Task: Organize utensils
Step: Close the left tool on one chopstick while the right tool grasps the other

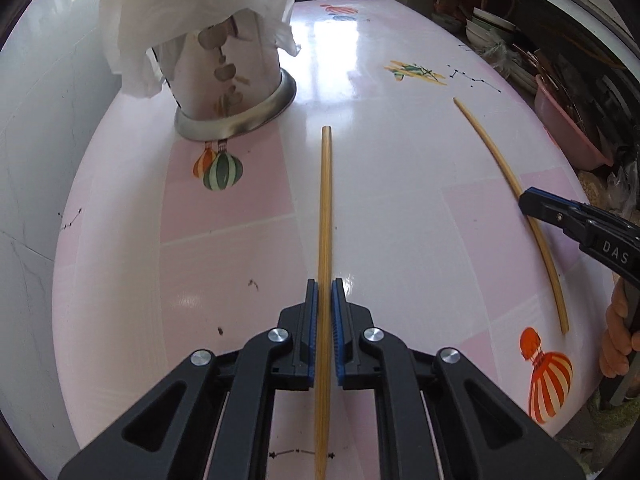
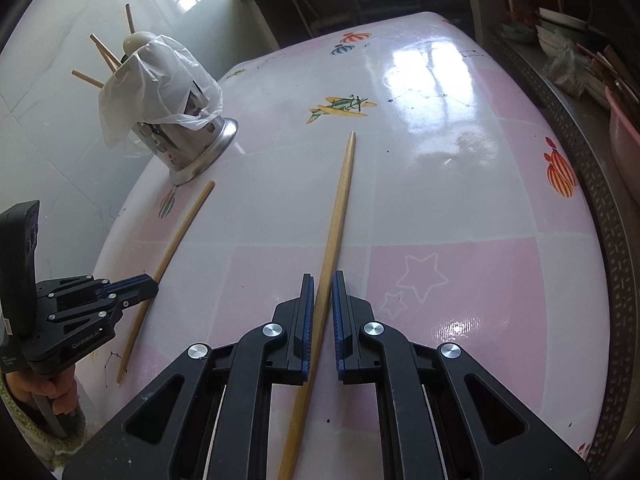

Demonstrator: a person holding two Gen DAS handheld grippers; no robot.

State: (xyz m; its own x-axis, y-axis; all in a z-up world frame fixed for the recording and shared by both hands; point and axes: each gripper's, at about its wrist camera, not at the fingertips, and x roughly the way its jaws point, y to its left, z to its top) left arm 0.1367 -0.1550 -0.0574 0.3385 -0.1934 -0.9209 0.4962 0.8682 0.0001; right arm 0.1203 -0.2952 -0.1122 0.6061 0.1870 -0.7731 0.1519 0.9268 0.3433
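Each claw (image 1: pixel 324 292) clamps own chopstick (image 1: pixel 325 208).

Bare tabletop (image 2: pixel 460 208) right of bag-draped utensil holder (image 2: pixel 188 140)

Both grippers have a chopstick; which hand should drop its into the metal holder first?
Left, probably. The left gripper and its chopstick point nearly at the metal holder; the right gripper sits farther across the table.

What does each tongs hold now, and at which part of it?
Each holds one chopstick near its nearer end: the left tongs grip the left chopstick, the right tongs grip the right chopstick.
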